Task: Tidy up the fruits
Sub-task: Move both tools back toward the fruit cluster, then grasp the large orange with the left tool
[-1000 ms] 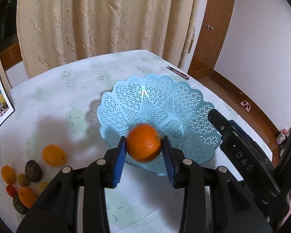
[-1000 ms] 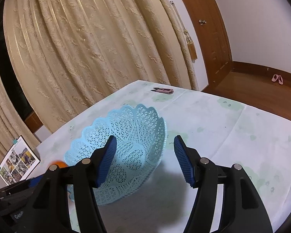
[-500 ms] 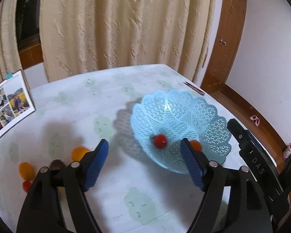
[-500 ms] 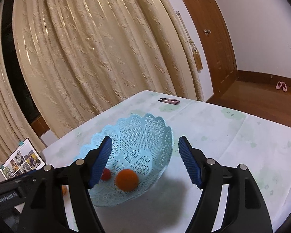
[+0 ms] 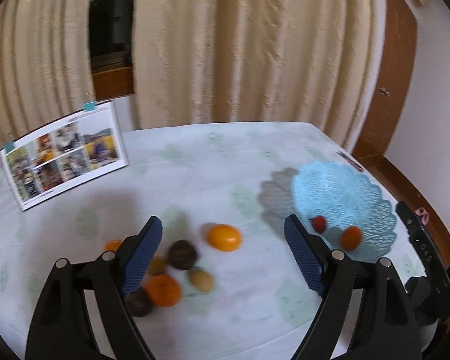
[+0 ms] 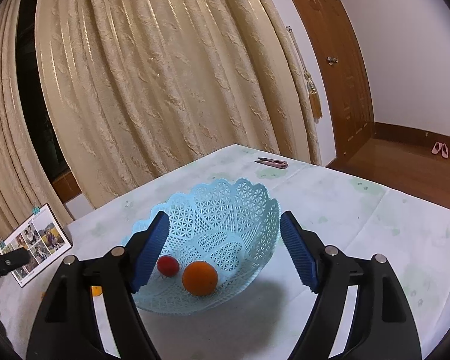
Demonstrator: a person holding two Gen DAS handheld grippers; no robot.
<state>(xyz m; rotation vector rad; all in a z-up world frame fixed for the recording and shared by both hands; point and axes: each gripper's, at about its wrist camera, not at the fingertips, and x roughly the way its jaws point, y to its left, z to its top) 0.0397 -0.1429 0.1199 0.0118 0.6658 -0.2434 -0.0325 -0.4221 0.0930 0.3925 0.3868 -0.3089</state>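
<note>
Orange (image 6: 199, 278) and red fruit (image 6: 168, 265) in basket (image 6: 249, 207); left hand-held gripper (image 5: 223, 253) and right hand-held gripper (image 6: 223, 250) wide, just opened further (nothing gripped).

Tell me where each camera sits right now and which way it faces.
Left wrist: on the left gripper, angled down at loose fruit on the table; its open blue fingers show.
Right wrist: on the right gripper, facing the blue basket; its open fingers show.
Shared: basket, orange, small red fruit, photo stand.
</note>
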